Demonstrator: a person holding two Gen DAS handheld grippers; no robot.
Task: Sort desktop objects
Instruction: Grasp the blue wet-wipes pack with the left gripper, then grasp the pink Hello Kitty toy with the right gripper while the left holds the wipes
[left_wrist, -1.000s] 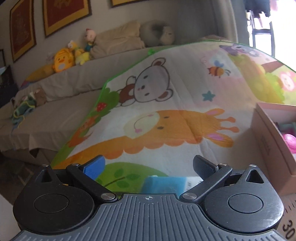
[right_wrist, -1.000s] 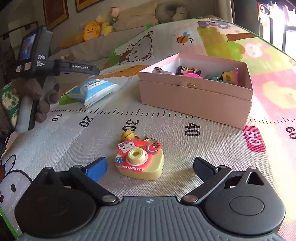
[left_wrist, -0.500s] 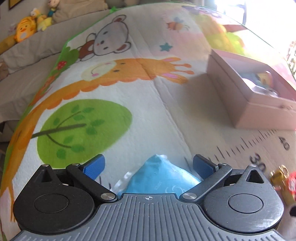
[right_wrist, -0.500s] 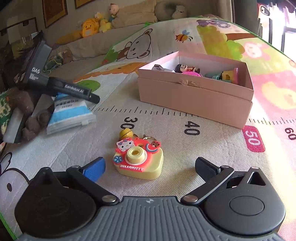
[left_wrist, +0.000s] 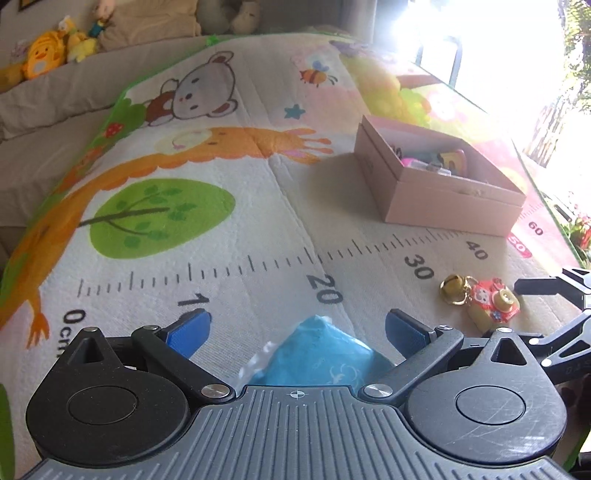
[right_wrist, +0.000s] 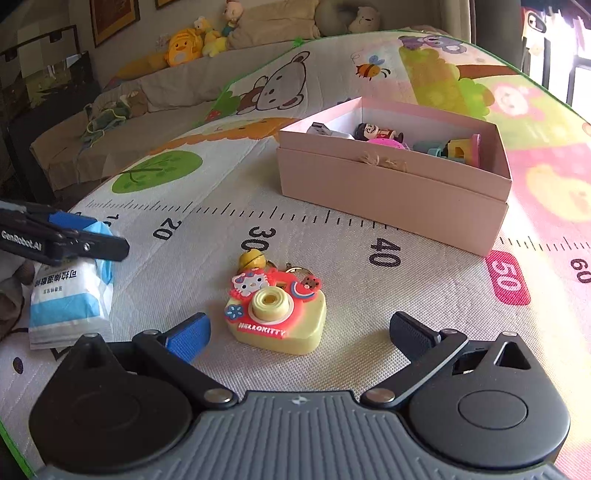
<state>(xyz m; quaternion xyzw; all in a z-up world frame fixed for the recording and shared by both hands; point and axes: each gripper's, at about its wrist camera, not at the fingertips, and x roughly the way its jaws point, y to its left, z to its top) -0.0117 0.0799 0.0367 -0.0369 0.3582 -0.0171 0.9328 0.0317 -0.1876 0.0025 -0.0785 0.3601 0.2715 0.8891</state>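
Left gripper is wide open, straddling the blue packet; centre before closing. Right gripper, wide open and empty, faces toy camera; pink box at 1 o'clock.

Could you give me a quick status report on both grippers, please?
Left gripper open over blue packet. Right gripper open around toy camera. Pink box ahead, path clear.

We count one blue packet, one toy camera keychain, one pink box and two grippers.
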